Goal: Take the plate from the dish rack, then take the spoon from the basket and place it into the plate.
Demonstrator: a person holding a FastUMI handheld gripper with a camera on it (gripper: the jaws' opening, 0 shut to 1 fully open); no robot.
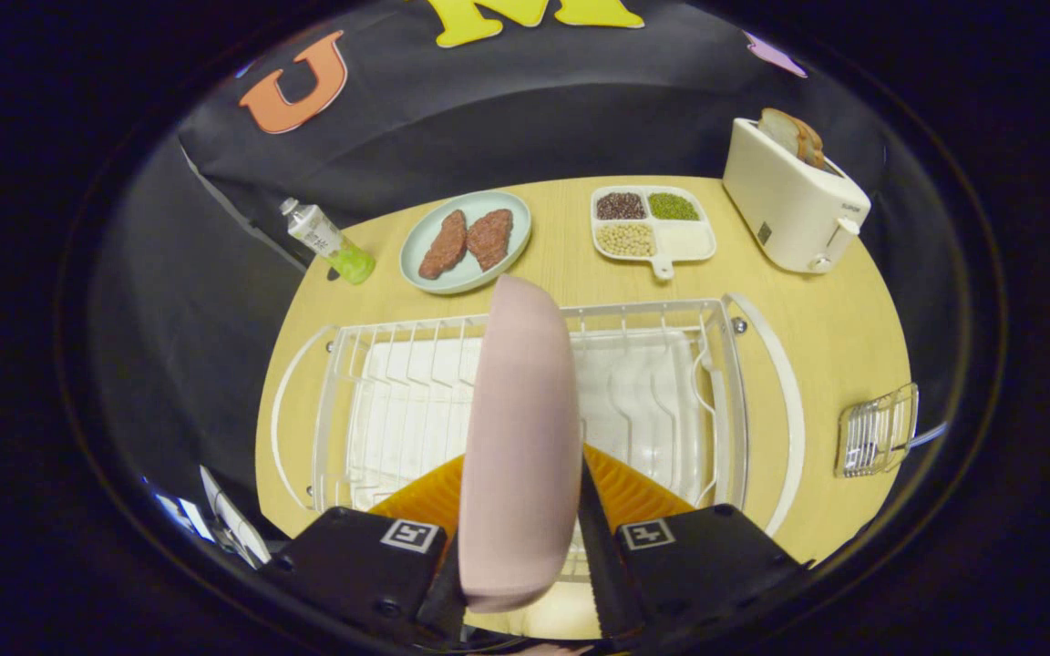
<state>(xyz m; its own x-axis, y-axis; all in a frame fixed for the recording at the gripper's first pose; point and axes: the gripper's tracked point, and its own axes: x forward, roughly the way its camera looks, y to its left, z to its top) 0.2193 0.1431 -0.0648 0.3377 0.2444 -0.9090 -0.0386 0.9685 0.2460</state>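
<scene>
A pale pink plate point(520, 437) stands on edge between my two fingers, and my gripper point(522, 524) is shut on its rim. The plate is held above the white wire dish rack point(361, 401), which lies on the wooden table just ahead of the fingers. A small clear wire basket point(876, 430) sits on the table to the right of the rack; I cannot make out a spoon in it.
Beyond the rack are a green plate with two meat patties point(466, 241), a white divided tray of beans point(653, 223), a white toaster holding bread point(794, 200) and a tipped bottle with green liquid point(329, 241). Bare wooden table point(830, 301) lies right of the rack.
</scene>
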